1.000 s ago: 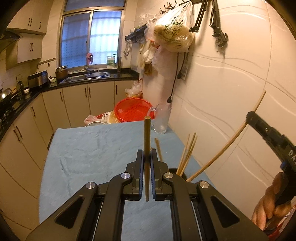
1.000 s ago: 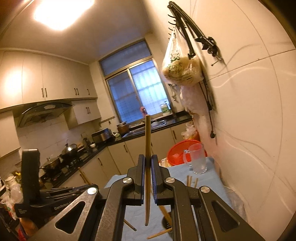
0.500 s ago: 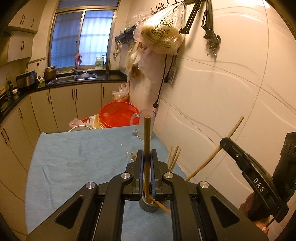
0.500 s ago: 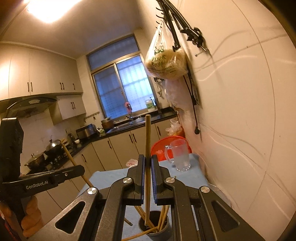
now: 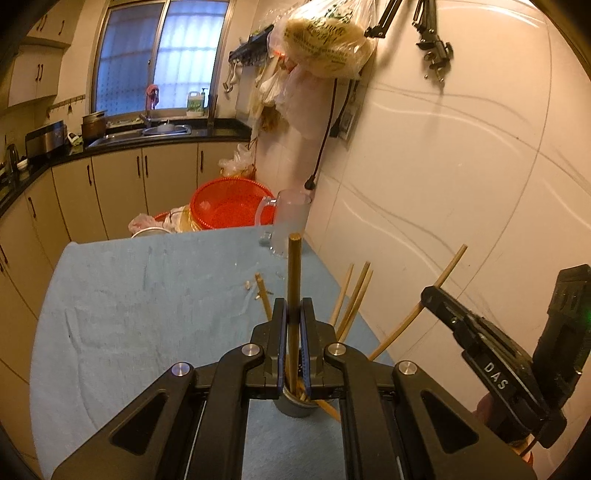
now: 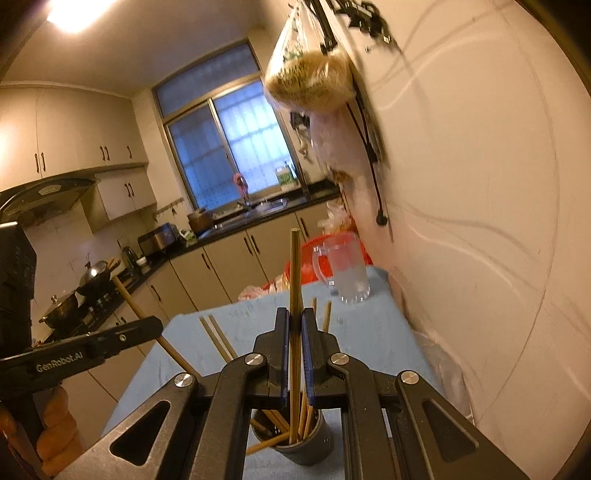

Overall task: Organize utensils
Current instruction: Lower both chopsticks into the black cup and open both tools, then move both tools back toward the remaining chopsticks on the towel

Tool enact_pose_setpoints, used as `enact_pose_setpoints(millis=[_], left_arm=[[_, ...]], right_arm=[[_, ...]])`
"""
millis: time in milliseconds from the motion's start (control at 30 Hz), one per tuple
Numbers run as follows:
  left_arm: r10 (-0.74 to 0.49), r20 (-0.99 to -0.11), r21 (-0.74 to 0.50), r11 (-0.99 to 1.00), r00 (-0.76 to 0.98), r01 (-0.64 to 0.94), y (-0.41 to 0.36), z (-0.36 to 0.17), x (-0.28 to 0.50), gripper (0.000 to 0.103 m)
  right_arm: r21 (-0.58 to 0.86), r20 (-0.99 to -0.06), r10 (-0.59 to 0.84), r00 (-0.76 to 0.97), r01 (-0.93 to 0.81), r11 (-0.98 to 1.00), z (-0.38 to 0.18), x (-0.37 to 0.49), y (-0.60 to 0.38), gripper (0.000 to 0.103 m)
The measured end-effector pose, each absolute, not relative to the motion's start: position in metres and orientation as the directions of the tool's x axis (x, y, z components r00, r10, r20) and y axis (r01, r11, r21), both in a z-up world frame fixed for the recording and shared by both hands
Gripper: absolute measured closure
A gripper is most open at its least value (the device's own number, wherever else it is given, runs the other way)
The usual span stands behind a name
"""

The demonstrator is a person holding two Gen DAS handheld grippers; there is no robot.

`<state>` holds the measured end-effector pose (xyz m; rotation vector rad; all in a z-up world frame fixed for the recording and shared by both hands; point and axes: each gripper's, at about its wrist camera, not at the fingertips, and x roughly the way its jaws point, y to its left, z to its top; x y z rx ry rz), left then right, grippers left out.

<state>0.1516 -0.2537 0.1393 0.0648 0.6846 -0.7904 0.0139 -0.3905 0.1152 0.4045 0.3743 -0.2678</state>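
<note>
My left gripper is shut on an upright wooden chopstick, whose lower end dips into a grey cup on the blue cloth. Several other chopsticks lean out of that cup. My right gripper is shut on a second upright chopstick, its lower end inside the same grey cup. Each view shows the other gripper: the right gripper with its slanted chopstick, and the left gripper with its own chopstick.
A clear glass mug and a red colander stand at the far end of the table. The tiled wall runs close along the right, with bags hanging above. Small crumbs lie on the cloth.
Both grippers have come down and forward over the grey cup. The two held chopsticks, which hung above the table before, now reach into the cup. Both stayed shut.
</note>
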Motion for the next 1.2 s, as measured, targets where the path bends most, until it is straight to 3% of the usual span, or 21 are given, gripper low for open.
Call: enact_pose_setpoints(millis=[500,767,867,933,1133,1200], left_arm=[[-0.608,-0.636,-0.215,0.730,0.474,0.648,-0.254,0.104,0.168,0.096],[-0.600,-0.641,-0.226,0.743,0.478,0.630,-0.255,0.102,0.178,0.096],[-0.597,-0.643,-0.226,0.747,0.480,0.625,-0.256,0.103,0.181,0.096],[-0.597,-0.642,-0.228,0.748,0.482,0.623,-0.256,0.104,0.182,0.096],[-0.597,-0.636,-0.232,0.753,0.489,0.616,-0.254,0.106,0.183,0.095],[-0.596,-0.634,-0.235,0.755,0.492,0.612,-0.253,0.107,0.182,0.087]], right_arm=[[0.362,-0.513,-0.132,0.848,0.353,0.863,0.067,0.042,-0.401,0.095],[0.363,-0.509,-0.131,0.851,0.349,0.864,0.070,0.046,-0.404,0.095],[0.358,-0.503,-0.135,0.854,0.348,0.867,0.074,0.047,-0.405,0.086],[0.356,-0.491,-0.143,0.859,0.348,0.867,0.077,0.045,-0.406,0.075],[0.351,-0.472,-0.161,0.867,0.352,0.868,0.085,0.039,-0.407,0.071],[0.349,-0.470,-0.167,0.867,0.356,0.867,0.086,0.036,-0.407,0.070]])
